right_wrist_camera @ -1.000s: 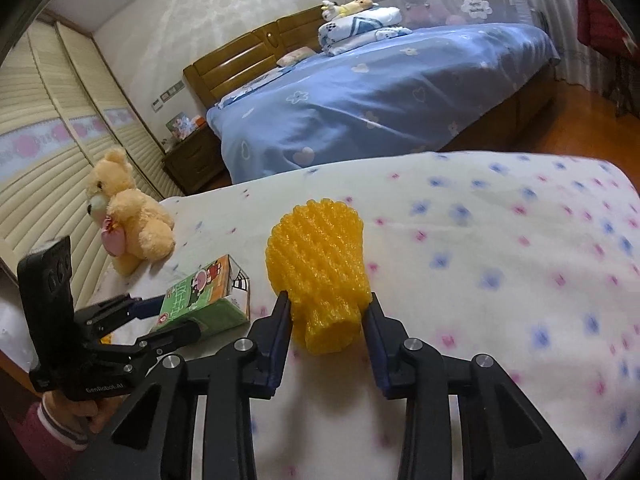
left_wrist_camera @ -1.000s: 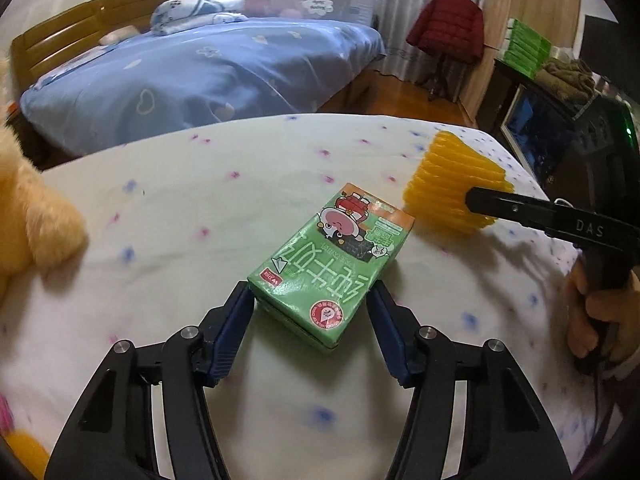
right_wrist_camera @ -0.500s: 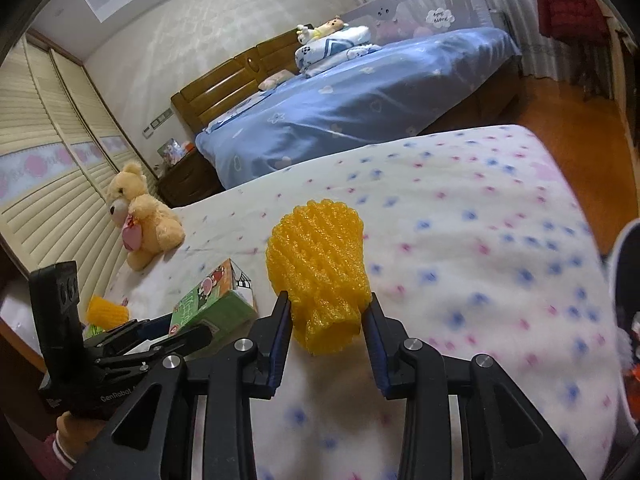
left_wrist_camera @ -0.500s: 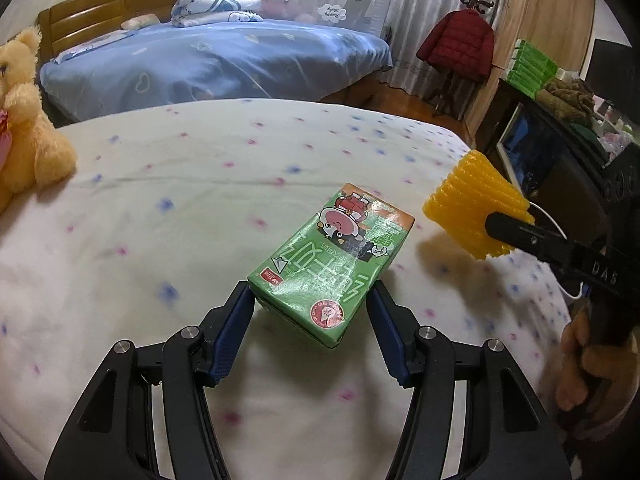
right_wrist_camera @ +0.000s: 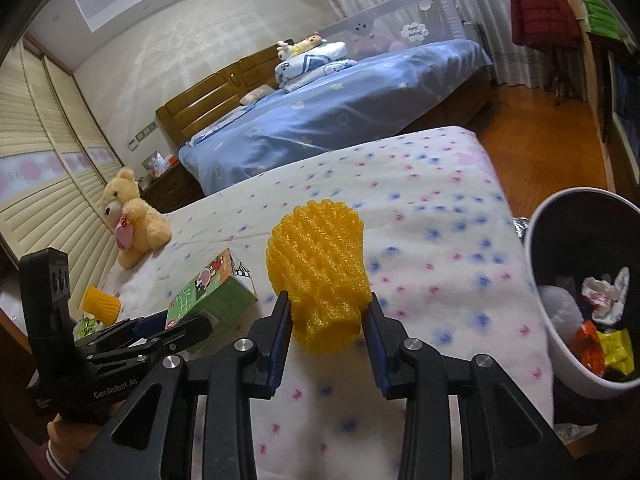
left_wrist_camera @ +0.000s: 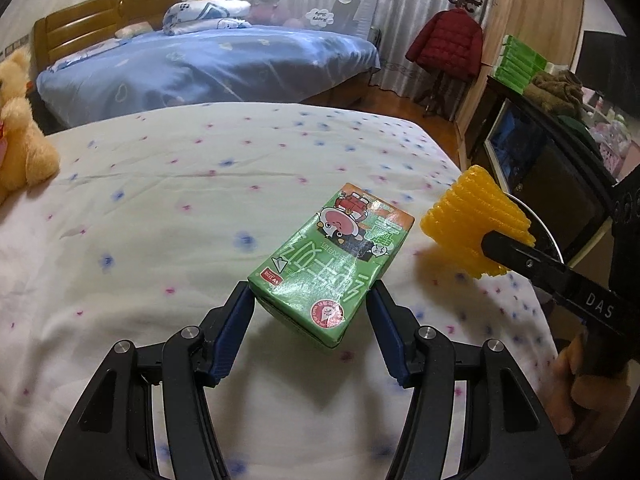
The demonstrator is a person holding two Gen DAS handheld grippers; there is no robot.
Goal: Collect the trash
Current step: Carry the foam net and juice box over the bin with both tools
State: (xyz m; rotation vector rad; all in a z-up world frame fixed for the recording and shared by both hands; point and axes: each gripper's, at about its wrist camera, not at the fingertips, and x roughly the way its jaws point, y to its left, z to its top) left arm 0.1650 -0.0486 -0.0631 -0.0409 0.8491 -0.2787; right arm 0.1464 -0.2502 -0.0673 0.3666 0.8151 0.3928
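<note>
My left gripper [left_wrist_camera: 310, 304] is shut on a green drink carton [left_wrist_camera: 332, 258], held above the spotted bed sheet [left_wrist_camera: 180, 216]. The same carton [right_wrist_camera: 212, 294] shows low at the left of the right wrist view, in that gripper [right_wrist_camera: 172, 330]. My right gripper [right_wrist_camera: 326, 320] is shut on a yellow foam fruit net [right_wrist_camera: 318, 270], pinched at its narrow end. That net [left_wrist_camera: 472, 220] appears at the right of the left wrist view, over the bed's edge. A white trash bin [right_wrist_camera: 540, 280] with wrappers inside stands beside the bed at the right.
A second yellow foam net [right_wrist_camera: 100, 304] and a green wrapper [right_wrist_camera: 86, 326] lie on the sheet at the far left. A teddy bear [right_wrist_camera: 132, 220] sits near the window side. Beyond are a blue bed [left_wrist_camera: 208, 64], a red jacket on a stand [left_wrist_camera: 444, 46] and a dark cabinet [left_wrist_camera: 552, 176].
Both grippers have carried their loads sideways toward the bed's right edge. The trash bin has come into the right wrist view. Neither grip has changed.
</note>
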